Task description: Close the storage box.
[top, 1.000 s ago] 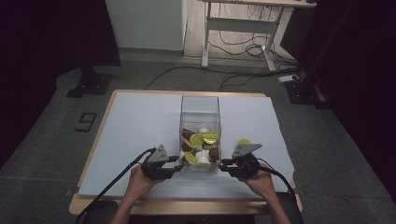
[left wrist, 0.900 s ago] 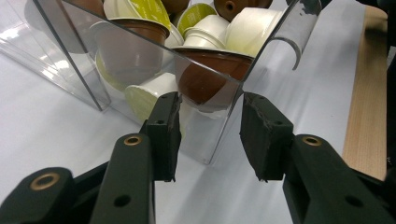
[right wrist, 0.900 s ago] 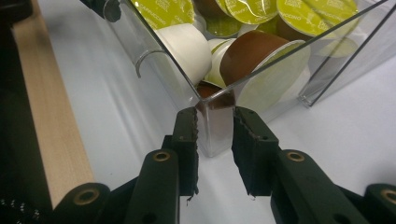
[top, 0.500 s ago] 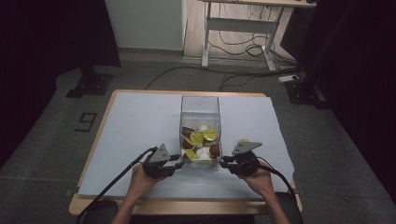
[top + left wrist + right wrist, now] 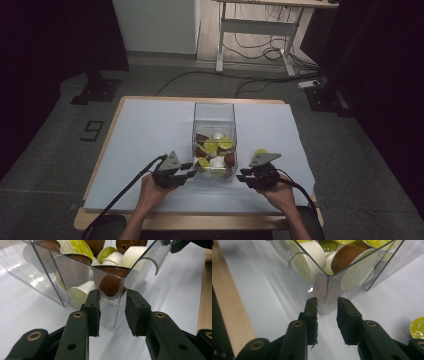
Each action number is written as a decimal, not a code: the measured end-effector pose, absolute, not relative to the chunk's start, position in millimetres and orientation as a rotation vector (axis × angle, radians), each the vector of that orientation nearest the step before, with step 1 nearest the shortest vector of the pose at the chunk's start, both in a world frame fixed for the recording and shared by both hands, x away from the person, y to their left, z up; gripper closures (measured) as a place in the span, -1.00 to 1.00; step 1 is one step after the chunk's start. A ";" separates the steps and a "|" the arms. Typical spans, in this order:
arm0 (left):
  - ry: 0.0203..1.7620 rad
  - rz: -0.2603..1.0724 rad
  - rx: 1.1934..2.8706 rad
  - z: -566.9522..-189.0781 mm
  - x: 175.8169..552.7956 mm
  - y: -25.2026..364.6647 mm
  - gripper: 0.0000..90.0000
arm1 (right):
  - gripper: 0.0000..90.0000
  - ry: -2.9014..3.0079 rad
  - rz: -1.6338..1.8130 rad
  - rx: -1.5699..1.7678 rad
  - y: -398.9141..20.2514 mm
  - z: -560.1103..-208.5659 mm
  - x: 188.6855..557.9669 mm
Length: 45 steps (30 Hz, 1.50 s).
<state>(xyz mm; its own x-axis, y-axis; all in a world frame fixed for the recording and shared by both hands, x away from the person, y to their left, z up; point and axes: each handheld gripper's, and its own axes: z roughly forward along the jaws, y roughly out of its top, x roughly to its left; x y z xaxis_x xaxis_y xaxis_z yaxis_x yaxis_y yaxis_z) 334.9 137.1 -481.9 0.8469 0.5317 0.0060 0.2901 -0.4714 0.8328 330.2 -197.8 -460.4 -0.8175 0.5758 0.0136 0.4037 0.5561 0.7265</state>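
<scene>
1. The left gripper (image 5: 112, 312) has just been narrowing its black, rough-padded jaws, which stand apart astride a near corner of the clear box (image 5: 117, 290).
2. The right gripper (image 5: 327, 315) has its jaws apart at the other near corner (image 5: 327, 287), not clamped.
3. The box, hard transparent plastic on the pale desk (image 5: 150, 130), holds rounded capsules (image 5: 215, 150) in brown, white and lime; its walls blur the lower ones.
4. A lime capsule (image 5: 418, 327) beside the box is cut off at the frame edge.

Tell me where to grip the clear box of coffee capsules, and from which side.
Take the clear box by its two near vertical corners, coming level from the person's side. It stands upright and open-topped; its thin walls meet in stiff edges. Left gripper straddles one corner, right gripper faces the other, jaws apart. Left jaws have just been closing. Grip low: the capsules probably weigh it down.
</scene>
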 end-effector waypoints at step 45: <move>0.687 0.381 2.128 -492.0 340.8 128.4 0.19 | 0.77 2.548 1.199 0.721 -151.9 -451.0 342.7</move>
<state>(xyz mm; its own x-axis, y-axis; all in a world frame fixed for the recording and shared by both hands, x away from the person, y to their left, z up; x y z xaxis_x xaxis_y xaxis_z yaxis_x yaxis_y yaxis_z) 340.8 128.4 -492.0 0.8029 0.5955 0.0264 0.3380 -0.4913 0.8027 342.7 -151.9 -451.0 -0.8511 0.5251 -0.0022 0.3330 0.5430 0.7709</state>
